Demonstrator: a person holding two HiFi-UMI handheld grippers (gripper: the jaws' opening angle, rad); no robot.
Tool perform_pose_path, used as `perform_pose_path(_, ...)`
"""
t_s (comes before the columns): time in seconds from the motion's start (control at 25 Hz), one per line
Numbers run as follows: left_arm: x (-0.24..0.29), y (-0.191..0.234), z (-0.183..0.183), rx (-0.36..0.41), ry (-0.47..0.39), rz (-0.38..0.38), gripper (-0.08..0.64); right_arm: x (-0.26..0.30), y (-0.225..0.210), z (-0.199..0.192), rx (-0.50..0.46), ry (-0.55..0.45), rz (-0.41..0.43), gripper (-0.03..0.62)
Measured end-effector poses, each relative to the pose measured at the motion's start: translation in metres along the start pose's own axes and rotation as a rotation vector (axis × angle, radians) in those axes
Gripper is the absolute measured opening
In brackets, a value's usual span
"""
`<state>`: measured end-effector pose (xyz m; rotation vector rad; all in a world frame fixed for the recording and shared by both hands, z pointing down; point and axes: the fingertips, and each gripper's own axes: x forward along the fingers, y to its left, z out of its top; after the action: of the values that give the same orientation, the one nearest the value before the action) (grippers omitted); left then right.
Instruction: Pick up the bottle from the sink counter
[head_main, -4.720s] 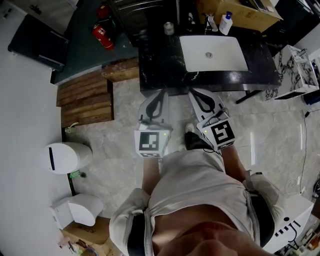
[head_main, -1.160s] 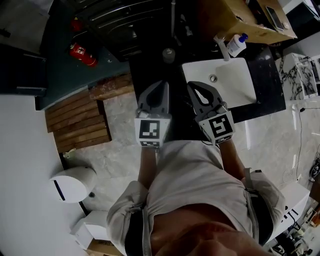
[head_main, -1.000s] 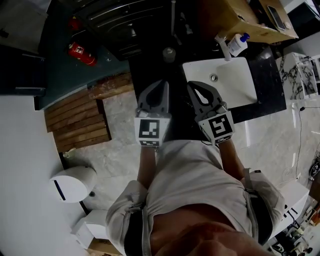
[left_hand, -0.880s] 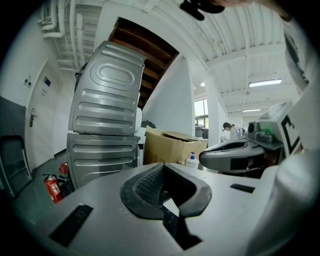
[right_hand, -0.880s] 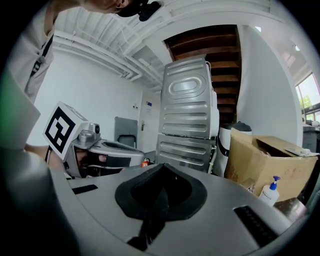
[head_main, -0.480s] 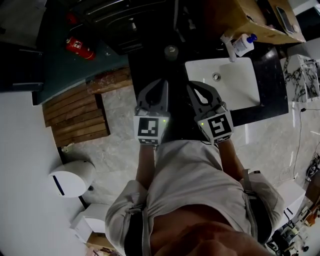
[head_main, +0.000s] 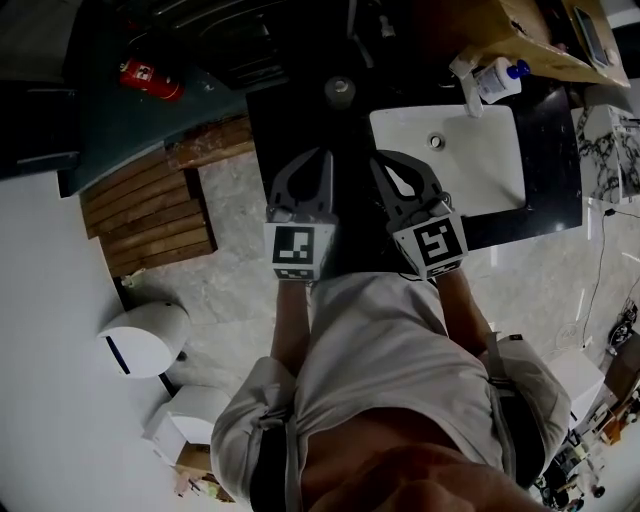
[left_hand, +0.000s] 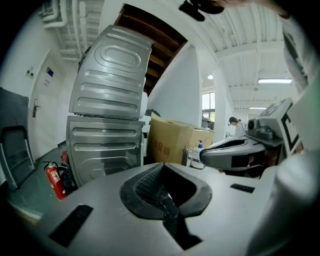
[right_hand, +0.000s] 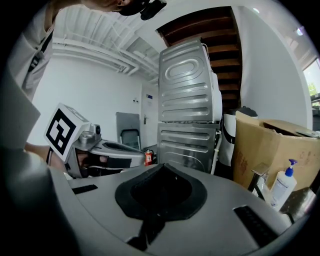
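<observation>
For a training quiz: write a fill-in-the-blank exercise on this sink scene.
The bottle has a ___ pump top.
The sink set in the black counter is ___.
The left tool and the right tool both have their jaws ___.
The fire extinguisher is ___.
Missing words: blue; white; shut; red.

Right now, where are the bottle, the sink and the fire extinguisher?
bottle (head_main: 495, 81), head view, white body.
sink (head_main: 470, 175), head view, bare basin floor.
fire extinguisher (head_main: 151, 81), head view, red cylinder.
</observation>
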<state>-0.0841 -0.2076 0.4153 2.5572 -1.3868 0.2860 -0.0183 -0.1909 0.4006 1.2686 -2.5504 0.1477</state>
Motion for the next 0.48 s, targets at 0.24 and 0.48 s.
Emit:
perform_pose_path(0.24, 0.017, 0.004, -0.010, -0.005, 0.031, -0.001, 0.003, 0.015, -0.011, -0.013, 0.016, 0.027, 0.010, -0.008)
perform_pose_path(0.48, 0.034, 0.009, -0.020, -0.008, 0.055, -0.001, 0.003, 0.028, -0.017, -0.024, 0.032, 0.043, 0.021, -0.008)
